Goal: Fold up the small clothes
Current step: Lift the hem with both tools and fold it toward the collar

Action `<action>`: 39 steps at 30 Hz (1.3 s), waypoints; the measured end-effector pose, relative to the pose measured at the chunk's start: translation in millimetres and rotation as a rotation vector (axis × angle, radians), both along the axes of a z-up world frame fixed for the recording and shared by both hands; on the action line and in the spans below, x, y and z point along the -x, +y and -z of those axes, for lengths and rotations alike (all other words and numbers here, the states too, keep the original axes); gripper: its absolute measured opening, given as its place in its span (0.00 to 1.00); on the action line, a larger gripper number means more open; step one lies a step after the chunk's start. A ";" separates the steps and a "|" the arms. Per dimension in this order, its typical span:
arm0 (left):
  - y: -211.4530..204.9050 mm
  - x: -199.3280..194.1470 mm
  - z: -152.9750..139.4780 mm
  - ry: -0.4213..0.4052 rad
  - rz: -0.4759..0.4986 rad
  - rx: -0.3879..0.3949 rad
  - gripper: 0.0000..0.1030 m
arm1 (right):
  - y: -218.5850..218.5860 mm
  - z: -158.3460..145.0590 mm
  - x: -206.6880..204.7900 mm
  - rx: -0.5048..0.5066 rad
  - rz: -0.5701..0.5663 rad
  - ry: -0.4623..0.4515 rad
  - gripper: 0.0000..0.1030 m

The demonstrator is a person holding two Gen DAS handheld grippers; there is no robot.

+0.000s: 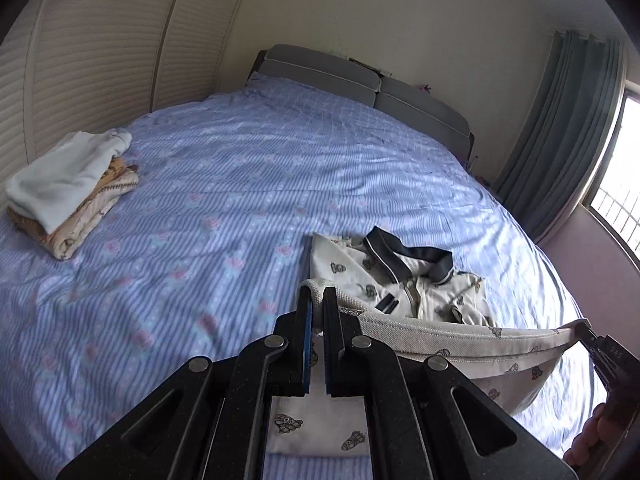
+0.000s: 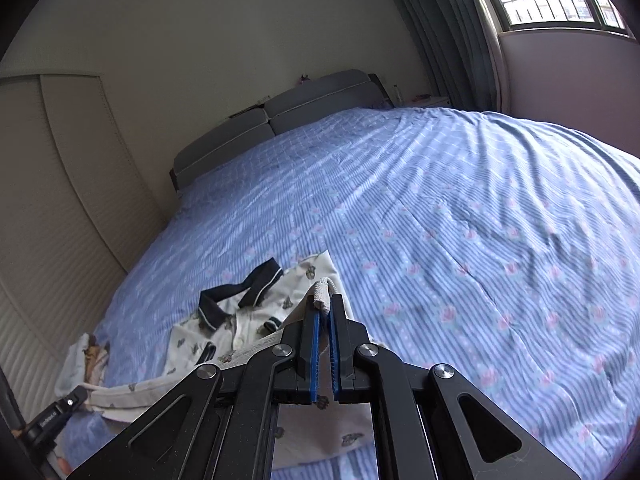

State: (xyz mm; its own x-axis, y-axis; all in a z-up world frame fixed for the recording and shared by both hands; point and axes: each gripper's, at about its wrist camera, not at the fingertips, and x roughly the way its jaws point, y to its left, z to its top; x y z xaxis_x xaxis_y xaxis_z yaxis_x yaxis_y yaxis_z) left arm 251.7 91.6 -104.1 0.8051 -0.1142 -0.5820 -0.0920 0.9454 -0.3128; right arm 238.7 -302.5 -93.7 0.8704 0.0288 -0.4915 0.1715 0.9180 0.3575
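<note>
A small cream polo shirt (image 1: 404, 284) with a dark collar and little animal prints lies on the blue striped bed, collar end away from me. It also shows in the right wrist view (image 2: 240, 320). My left gripper (image 1: 318, 296) is shut on one corner of the shirt's ribbed hem. My right gripper (image 2: 324, 304) is shut on the other hem corner, and shows at the right edge of the left wrist view (image 1: 584, 330). The hem (image 1: 460, 336) hangs stretched between the two grippers, lifted above the bed.
A stack of folded clothes (image 1: 68, 188), white on top of beige, sits at the bed's left edge by the louvred wardrobe. The grey headboard (image 1: 360, 84) is at the far end. A curtain (image 1: 560, 140) and window are to the right.
</note>
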 end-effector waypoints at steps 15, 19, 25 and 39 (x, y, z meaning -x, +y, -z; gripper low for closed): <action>-4.6 -155.3 59.1 0.084 -0.005 -0.021 0.06 | -1.2 50.8 -148.2 0.033 0.002 0.080 0.05; -4.3 -172.4 66.2 0.085 -0.009 -0.032 0.06 | -0.5 58.3 -167.9 0.035 -0.001 0.079 0.05; -8.1 -195.5 90.6 0.164 0.004 -0.075 0.07 | -3.2 79.6 -192.2 0.035 0.003 0.137 0.05; -50.2 -143.4 60.3 0.088 0.149 -0.178 0.46 | 49.6 65.0 -163.5 0.245 -0.129 0.089 0.45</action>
State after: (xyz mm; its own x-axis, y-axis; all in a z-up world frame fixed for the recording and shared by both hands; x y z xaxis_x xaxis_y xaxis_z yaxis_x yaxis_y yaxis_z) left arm 395.1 41.4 -164.4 0.7325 -0.1176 -0.6705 0.0333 0.9900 -0.1372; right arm 402.3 -252.9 -158.7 0.8204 0.0074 -0.5718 0.0687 0.9914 0.1115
